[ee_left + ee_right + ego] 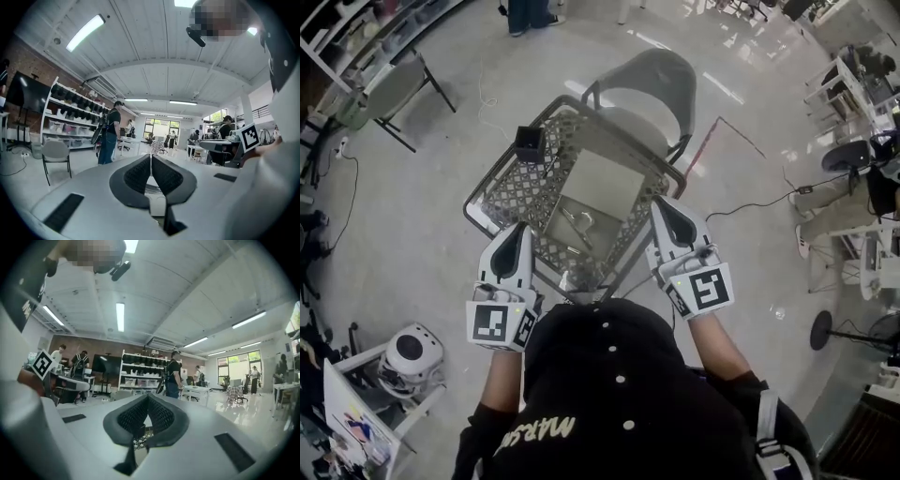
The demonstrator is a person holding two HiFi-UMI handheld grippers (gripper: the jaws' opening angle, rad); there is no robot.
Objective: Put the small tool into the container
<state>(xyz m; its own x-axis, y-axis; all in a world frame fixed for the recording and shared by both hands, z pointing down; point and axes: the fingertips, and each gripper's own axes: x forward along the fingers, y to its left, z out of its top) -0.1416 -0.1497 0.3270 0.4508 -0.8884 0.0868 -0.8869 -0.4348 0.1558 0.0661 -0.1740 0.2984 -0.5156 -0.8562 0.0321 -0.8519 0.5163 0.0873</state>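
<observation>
At the wire basket point(520, 192), left tongs point(521, 232) and right tongs point(662, 208) hang closed and empty, grey chair point(661, 80) beyond.

The person's head point(619, 394) hides the near end of the wire basket point(511, 192). The little metal things point(579, 223) in the tray point(605, 178) are too small to tell apart.
</observation>
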